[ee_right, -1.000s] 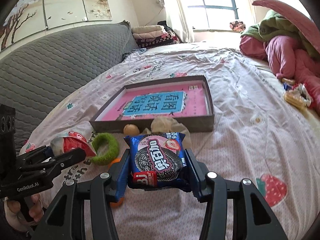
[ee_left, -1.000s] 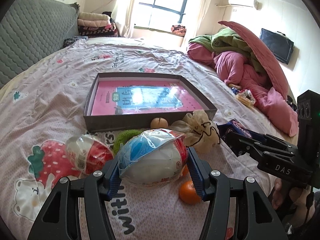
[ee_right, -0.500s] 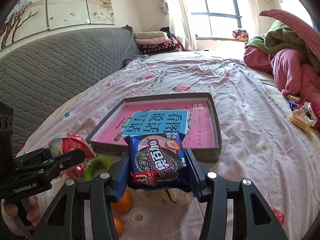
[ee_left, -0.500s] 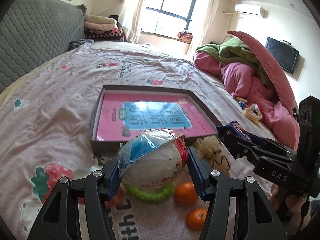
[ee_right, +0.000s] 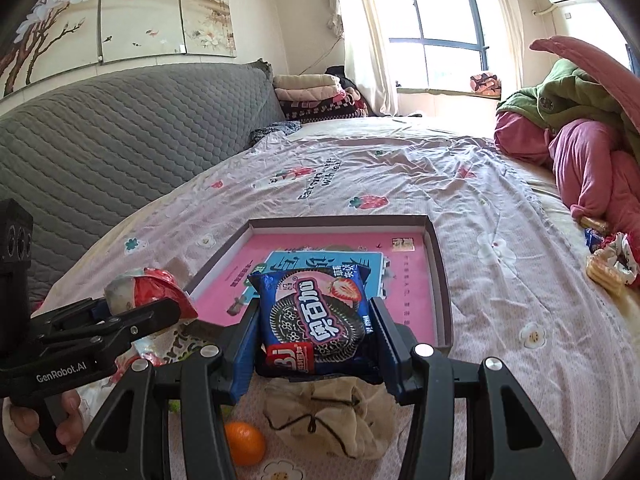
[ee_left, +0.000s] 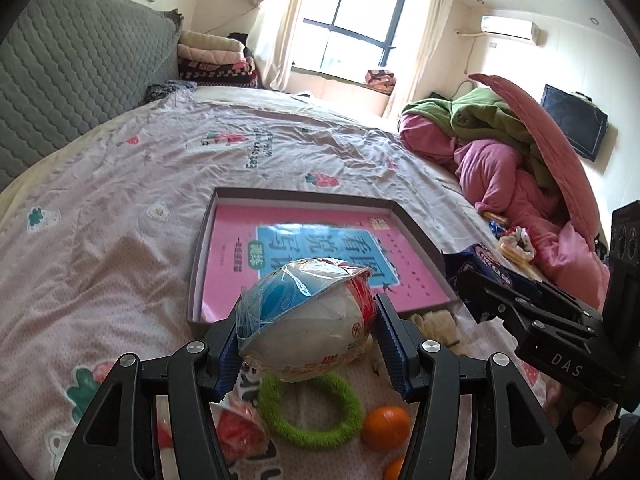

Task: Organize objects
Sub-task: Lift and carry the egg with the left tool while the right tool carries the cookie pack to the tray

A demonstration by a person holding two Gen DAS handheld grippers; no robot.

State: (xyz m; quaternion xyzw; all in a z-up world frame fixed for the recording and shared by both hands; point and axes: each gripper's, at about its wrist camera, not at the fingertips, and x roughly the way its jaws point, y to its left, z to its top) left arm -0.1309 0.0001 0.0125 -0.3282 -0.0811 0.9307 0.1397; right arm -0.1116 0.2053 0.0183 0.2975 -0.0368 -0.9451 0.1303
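My left gripper [ee_left: 306, 340] is shut on a wrapped bowl-shaped snack pack [ee_left: 304, 320], held above the near edge of a shallow grey tray [ee_left: 198, 248] with a pink book inside. My right gripper [ee_right: 314, 344] is shut on a blue cookie packet [ee_right: 316, 320], held over the same tray's near edge [ee_right: 442, 280]. The right gripper shows in the left wrist view [ee_left: 476, 280]; the left one shows in the right wrist view [ee_right: 160, 308]. Below lie a green ring [ee_left: 308, 412], oranges [ee_left: 386, 426], a red-and-white wrapped pack [ee_left: 240, 434] and a beige drawstring pouch [ee_right: 332, 416].
The pink printed bedsheet [ee_left: 120, 184] covers the bed. A grey quilted headboard [ee_right: 100, 128] stands at the left. A pile of pink and green bedding [ee_left: 520, 152] lies at the right, with snack wrappers [ee_right: 608, 264] beside it. Folded blankets [ee_left: 216, 60] sit at the far end.
Both grippers have risen and moved forward toward the tray with their packs still held. The loose items on the sheet have slid lower in both views.
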